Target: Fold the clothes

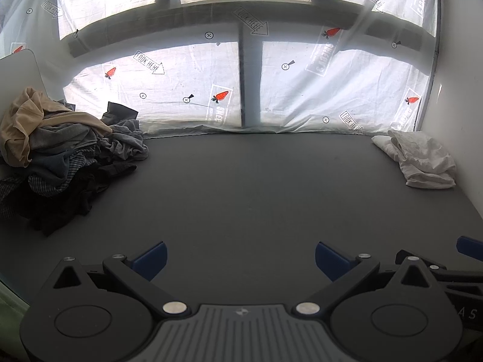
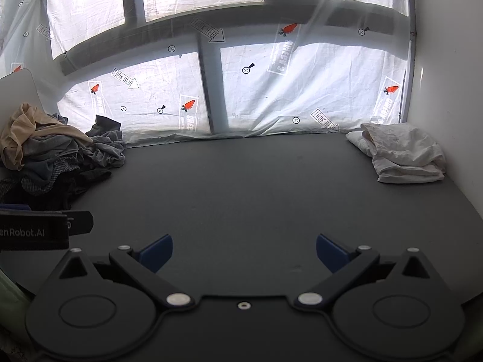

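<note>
A heap of unfolded clothes [image 1: 60, 157], tan, grey and black, lies at the far left of the dark grey table [image 1: 256, 187]; it also shows in the right wrist view [image 2: 54, 157]. A folded white garment [image 1: 422, 160] lies at the far right by the wall, also in the right wrist view [image 2: 404, 154]. My left gripper [image 1: 240, 259] is open and empty, low over the table's near edge. My right gripper [image 2: 244, 253] is open and empty beside it, to its right. Each gripper's body shows at the edge of the other's view.
A translucent white sheet [image 1: 196, 90] printed with carrots and arrows hangs behind the table. A white wall [image 1: 459, 105] bounds the right side. A white panel [image 1: 18, 72] stands at the far left behind the heap.
</note>
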### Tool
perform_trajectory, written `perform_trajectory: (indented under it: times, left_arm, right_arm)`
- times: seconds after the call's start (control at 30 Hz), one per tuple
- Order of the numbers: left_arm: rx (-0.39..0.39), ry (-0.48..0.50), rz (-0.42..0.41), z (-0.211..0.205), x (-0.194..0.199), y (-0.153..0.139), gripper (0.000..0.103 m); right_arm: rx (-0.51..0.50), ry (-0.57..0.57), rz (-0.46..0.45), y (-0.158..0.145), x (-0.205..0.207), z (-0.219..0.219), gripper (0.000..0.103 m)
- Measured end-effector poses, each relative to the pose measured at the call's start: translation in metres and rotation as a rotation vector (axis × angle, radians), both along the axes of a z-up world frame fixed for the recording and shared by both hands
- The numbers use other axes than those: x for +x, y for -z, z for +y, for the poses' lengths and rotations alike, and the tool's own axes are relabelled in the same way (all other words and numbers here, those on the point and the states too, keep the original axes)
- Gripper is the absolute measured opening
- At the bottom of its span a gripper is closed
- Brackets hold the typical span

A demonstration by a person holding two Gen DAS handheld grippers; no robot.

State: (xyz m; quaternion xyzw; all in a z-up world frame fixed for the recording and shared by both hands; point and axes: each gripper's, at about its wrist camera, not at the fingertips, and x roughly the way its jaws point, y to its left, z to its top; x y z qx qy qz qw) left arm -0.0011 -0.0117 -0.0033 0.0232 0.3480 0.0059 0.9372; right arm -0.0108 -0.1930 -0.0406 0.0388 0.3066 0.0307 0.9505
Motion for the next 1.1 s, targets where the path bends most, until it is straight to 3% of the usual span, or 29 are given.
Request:
perform_trajectory:
  times: [0.73,0.93,1.1]
  left_arm:
    - [-0.014,0.011,0.038,0.0,0.016,0.016,0.103]
    - [-0.093,-0.04,0.03,0.001,0.032,0.022,0.103]
    - [-0.117,-0.124,0.044,0.003,0.056,0.031,0.103]
  right_arm:
    - [0.003,0.046,0.009,0.015,0.009,-0.006,0.103]
    - [-0.011,0.059,-0.054,0.021,0.032,-0.019,0.103]
    - [0.044,0.061,-0.029,0.035,0.068,-0.035,0.103]
